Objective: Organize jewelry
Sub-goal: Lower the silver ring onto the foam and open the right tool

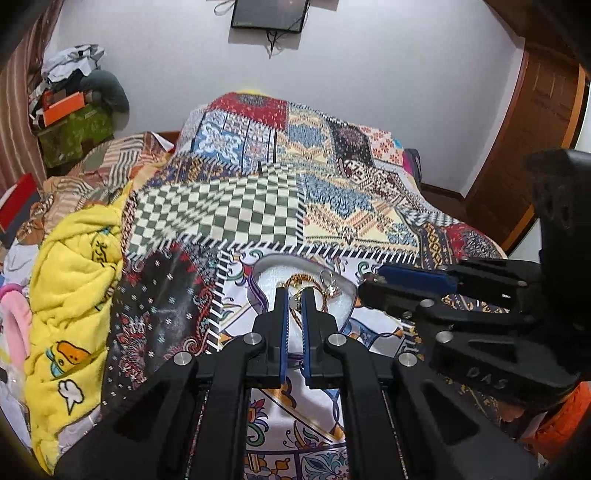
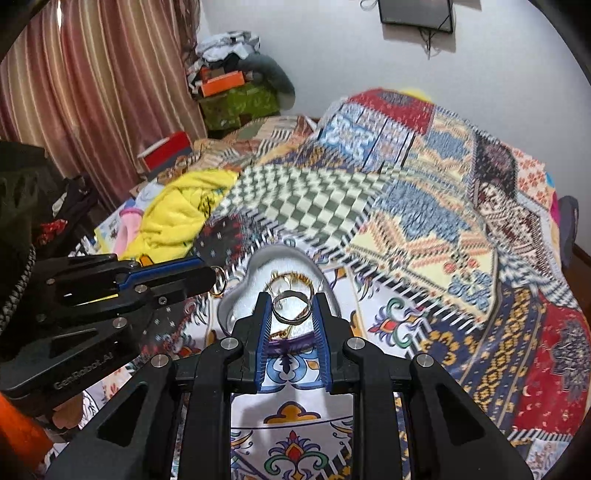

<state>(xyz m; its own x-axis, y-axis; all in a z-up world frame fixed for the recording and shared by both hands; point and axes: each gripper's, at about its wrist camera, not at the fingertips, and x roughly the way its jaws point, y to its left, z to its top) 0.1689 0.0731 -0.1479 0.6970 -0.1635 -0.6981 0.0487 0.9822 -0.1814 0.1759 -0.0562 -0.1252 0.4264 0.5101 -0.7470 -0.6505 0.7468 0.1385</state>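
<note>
Left gripper (image 1: 295, 295): blue-padded fingers (image 1: 283, 325) nearly together, pinching a small gold ring (image 1: 294, 303); tips hang over the near half of the dish
Right gripper (image 2: 291, 308): fingers (image 2: 263, 332) set wider, clasping a silver ring (image 2: 291, 306) across its width, above the near rim of the dish
Grippers: the two sit close side by side, the left one's tip reaching in from the left of the right wrist view, little room between them
Dish (image 2: 236, 310): heart-shaped, white inside, pale rim, lying on the bed just ahead of both grippers; rim low
Jewelry in dish: gold chain (image 2: 291, 277) curled on the white base toward the far side; a thin hoop (image 1: 327, 275) near the far right rim
Bed cover (image 1: 332, 177): patchwork, flat and bare around the dish in front and to the right, rising into a hump beyond
Yellow towel (image 1: 74, 295): bunched along the left edge of the bed, near the dish's left side
Bed edges: right edge drops off toward a wooden door (image 1: 535, 122); left side crowded with clothes
Far: white wall, a dark screen (image 1: 269, 14) high up, striped curtain (image 2: 92, 92), boxes stacked in the corner
</note>
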